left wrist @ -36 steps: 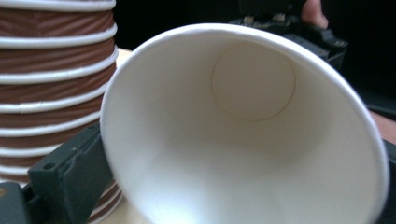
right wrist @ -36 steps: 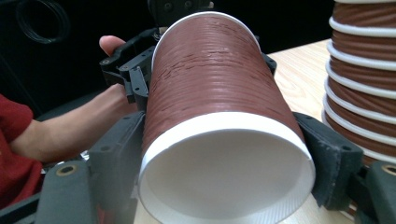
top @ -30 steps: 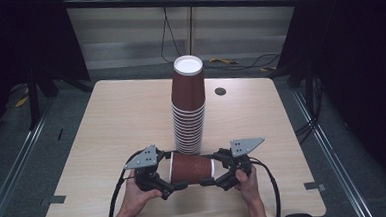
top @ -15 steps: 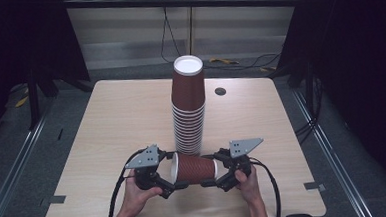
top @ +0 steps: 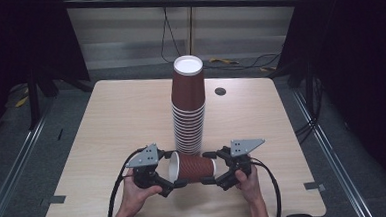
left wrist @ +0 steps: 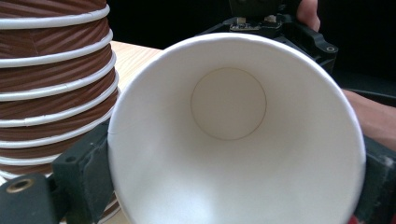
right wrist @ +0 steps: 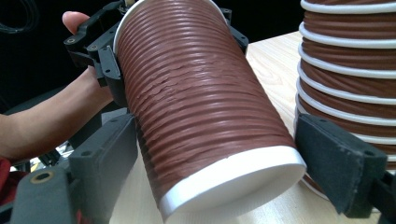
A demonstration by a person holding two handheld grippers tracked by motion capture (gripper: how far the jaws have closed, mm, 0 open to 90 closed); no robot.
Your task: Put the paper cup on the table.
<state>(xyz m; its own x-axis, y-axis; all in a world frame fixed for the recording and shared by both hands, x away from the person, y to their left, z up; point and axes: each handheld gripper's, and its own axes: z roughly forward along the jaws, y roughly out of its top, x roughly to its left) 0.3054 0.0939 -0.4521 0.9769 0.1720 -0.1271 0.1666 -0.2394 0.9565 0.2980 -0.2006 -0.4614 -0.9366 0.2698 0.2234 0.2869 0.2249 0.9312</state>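
In front of the cup stack (top: 188,108), a brown paper cup (top: 194,167) lies sideways between both tools. The left tool (top: 165,179) has just been closing and pinches its rim end — the right tool (top: 215,169) has just been opening, jaws spread beside the base.

Reddish-brown single cup (top: 191,167) with fine ribbed ridges around its wall, white rim, plain white inside (left wrist: 233,135) and white base (right wrist: 233,186). Tall stack of cups (top: 188,111) in the same ribbed brown, striped by white rims, white on top. Light wood-grain table (top: 107,128). Black grippers, left (top: 167,177) and right (top: 215,170), with grey plates. Black cables. Dark round spot (top: 220,91) on the tabletop.
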